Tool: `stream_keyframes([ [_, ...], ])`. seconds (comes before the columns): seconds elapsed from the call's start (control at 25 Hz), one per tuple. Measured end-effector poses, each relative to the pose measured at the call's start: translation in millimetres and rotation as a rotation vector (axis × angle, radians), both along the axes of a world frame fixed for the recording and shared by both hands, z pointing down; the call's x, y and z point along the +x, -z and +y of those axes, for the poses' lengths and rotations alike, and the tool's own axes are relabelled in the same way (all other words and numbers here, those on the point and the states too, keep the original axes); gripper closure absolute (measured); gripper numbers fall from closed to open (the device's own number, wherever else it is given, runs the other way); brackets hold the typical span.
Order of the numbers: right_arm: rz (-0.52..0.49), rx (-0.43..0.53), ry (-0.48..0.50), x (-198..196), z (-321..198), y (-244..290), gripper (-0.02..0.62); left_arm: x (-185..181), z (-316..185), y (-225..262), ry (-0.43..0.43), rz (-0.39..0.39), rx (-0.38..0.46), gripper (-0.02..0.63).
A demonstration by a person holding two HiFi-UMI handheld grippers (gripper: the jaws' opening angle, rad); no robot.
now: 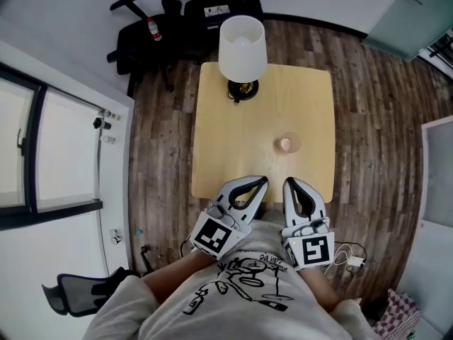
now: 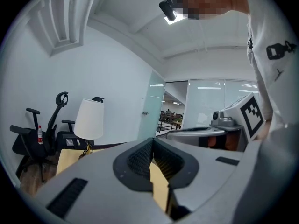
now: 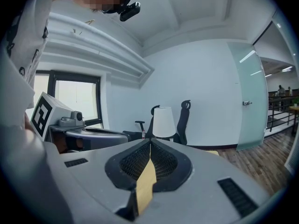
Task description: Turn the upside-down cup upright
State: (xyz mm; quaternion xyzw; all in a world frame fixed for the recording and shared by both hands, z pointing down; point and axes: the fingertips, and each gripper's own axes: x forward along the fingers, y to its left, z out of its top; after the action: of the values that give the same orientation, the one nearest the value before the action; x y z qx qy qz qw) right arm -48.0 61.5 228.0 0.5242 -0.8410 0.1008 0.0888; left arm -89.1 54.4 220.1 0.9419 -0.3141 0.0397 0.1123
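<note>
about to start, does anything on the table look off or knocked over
Only the cup, right of the middle of the table: it seems to sit mouth down with its base up, though from straight above that is hard to confirm. No spill shows, and the lamp stands upright at the far edge.

Nothing here reads clearly. The shirt [image 1: 244,289] has a black line drawing with a few words of lettering round it, upside down from the head view and too small to make out. A white label [image 1: 216,10] sits on the chair [image 1: 212,13] behind the table, its print too fine to read. The cubes on the left gripper [image 1: 263,180] and right gripper [image 1: 288,181] show only square black-and-white markers, no letters
</note>
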Motion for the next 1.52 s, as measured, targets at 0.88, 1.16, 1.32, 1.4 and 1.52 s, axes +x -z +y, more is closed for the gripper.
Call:
stream_keyframes([
  [0.88,0.022,-0.042,0.043,75.8,-35.8,-5.9,0.572,53.0,-25.0,-28.9,0.025,-0.144,0.002,0.597],
  [1.16,0.059,-0.049,0.089,81.9,-46.7,-23.6,0.571,69.7,-41.2,-48.2,-0.016,-0.218,0.037,0.597],
  [1.32,0.073,-0.063,0.109,85.5,-53.7,-41.1,0.571,72.1,-50.9,-66.6,-0.036,-0.245,0.033,0.595],
  [1.4,0.08,-0.077,0.115,86.2,-56.9,-52.2,0.571,71.9,-56.0,-77.4,-0.047,-0.263,0.031,0.595],
  [1.52,0.087,-0.1,0.116,87.7,-57.8,-66.2,0.571,71.5,-61.1,-93.5,-0.058,-0.289,0.026,0.595],
])
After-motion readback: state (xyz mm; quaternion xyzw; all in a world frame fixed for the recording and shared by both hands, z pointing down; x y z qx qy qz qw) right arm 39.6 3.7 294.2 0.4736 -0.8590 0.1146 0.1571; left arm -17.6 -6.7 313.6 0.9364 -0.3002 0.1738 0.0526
